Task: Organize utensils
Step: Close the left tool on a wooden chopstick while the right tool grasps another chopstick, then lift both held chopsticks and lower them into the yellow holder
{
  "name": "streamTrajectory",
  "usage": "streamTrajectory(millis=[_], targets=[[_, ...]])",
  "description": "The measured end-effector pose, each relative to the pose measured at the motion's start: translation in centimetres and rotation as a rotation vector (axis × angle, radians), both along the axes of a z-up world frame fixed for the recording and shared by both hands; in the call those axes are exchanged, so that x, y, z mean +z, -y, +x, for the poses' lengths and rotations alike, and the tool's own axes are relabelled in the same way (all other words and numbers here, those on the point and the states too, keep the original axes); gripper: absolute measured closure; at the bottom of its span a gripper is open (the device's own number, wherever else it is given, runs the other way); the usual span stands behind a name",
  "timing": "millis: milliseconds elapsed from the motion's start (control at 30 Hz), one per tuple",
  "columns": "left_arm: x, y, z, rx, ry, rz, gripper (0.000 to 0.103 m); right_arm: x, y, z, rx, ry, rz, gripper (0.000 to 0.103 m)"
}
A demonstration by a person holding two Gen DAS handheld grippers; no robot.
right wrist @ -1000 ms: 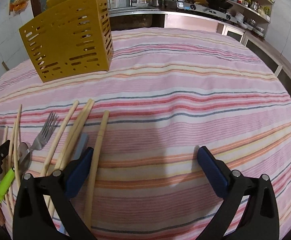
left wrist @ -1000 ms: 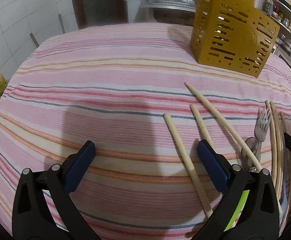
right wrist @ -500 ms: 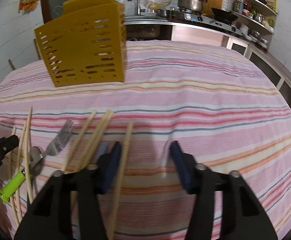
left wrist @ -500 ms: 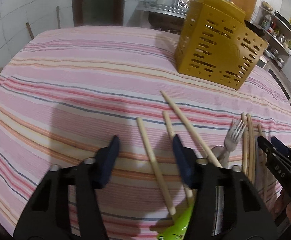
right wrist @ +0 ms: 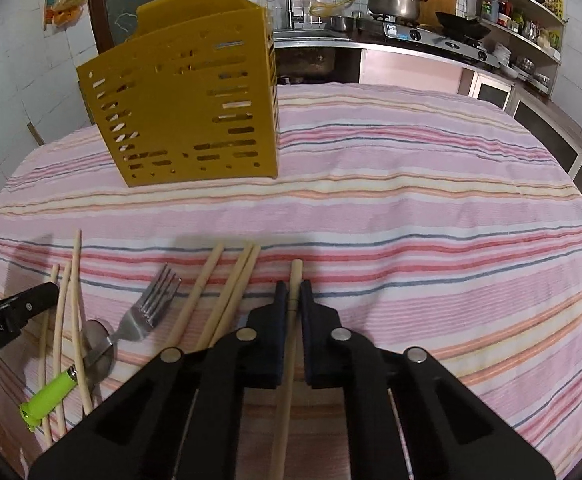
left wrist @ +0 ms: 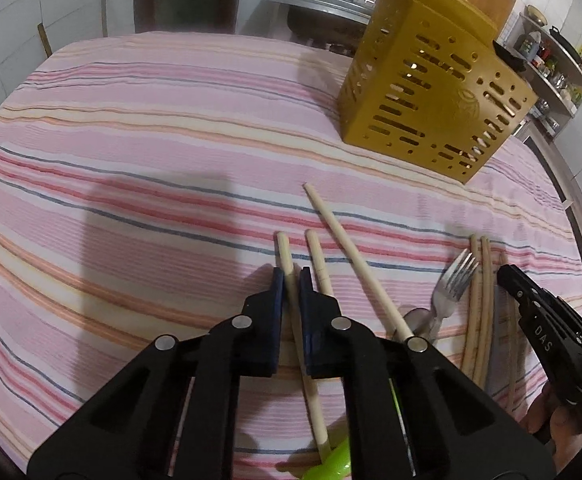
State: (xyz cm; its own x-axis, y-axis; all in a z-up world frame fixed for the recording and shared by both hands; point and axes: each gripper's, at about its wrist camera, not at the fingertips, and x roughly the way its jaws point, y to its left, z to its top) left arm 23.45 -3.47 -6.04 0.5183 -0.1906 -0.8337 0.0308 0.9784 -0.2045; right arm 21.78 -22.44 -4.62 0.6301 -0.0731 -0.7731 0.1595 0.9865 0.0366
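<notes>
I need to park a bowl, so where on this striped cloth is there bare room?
Bare cloth runs right of the yellow holder and of the right gripper, and left of the left gripper. Chopsticks, fork and a green-handled utensil crowd the strip between the two.

A woven striped cloth (right wrist: 411, 208) covers the worktop. The slotted holder (right wrist: 187, 112) is smooth yellow plastic, the chopsticks (right wrist: 199, 296) matt pale wood, the fork (right wrist: 151, 308) shiny metal.
</notes>
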Motion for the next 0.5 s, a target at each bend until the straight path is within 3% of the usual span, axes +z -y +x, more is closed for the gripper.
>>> streamTrajectory(millis=[200,500], targets=[[2.2,0.0,-1.7,-0.014,0.100,0.003,0.097,2.1,0.2,-1.6,-0.004,0.069,0.029,0.097],[7.2,-0.5,-5.7,-0.014,0.353,0.042,0.097,6.6,0.5,-5.5,-0.010,0.281,0.022,0.097]])
